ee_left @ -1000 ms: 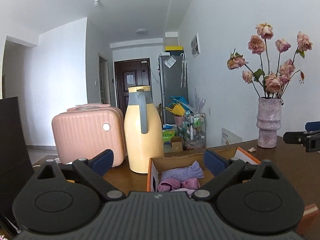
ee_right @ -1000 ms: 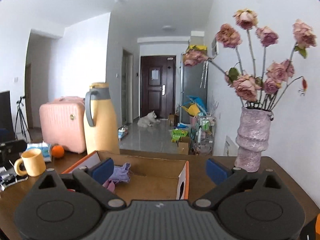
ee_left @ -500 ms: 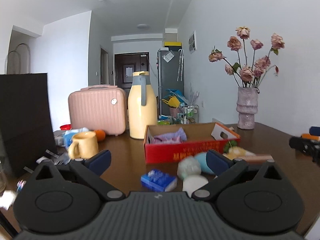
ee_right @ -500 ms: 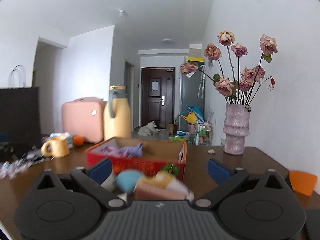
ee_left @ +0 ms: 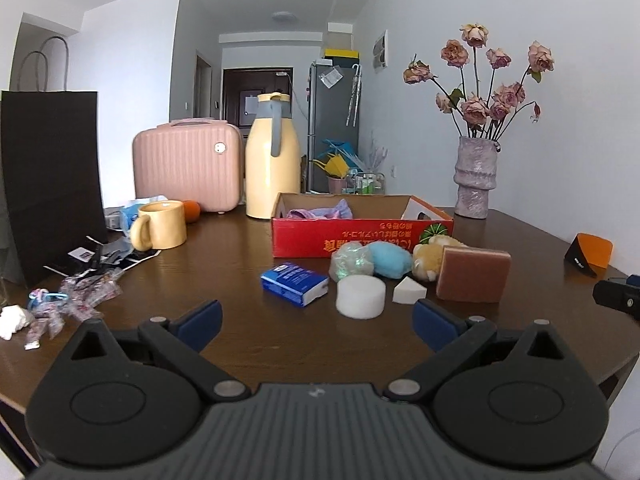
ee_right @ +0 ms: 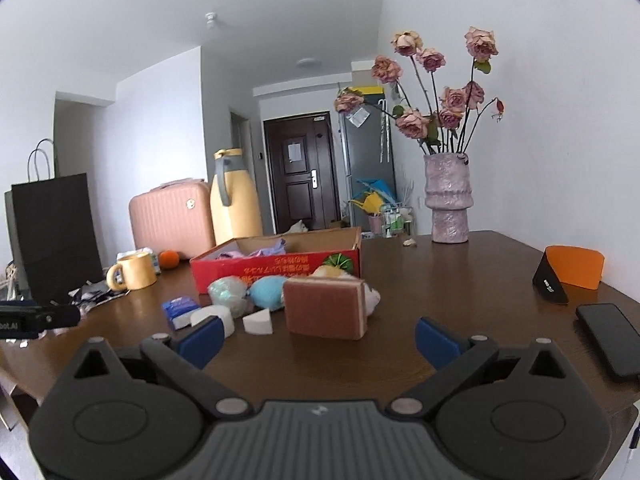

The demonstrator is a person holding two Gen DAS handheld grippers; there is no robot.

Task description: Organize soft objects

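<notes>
Both the left gripper [ee_left: 316, 320] and right gripper [ee_right: 318, 336] are hovering with jaws apart and empty, facing the sponges [ee_left: 472, 274] clustered on the counter [ee_left: 224, 248] beside the red box [ee_left: 360, 236], apparently their destination.

Dark wood desk [ee_left: 248, 240]. Landmark: red box [ee_left: 362, 232], mid-desk. Just in front: sponge block [ee_left: 472, 274], blue ball [ee_left: 390, 261], white puck [ee_left: 361, 296], wedge [ee_left: 409, 290], blue packet [ee_left: 295, 283]. Left: mug [ee_left: 160, 226], orange [ee_left: 191, 211], black bag [ee_left: 50, 184]. Behind-left: jug [ee_left: 273, 156], pink case [ee_left: 187, 166]. Behind-right: vase [ee_left: 476, 178]. Far right: phone [ee_right: 608, 340].
</notes>
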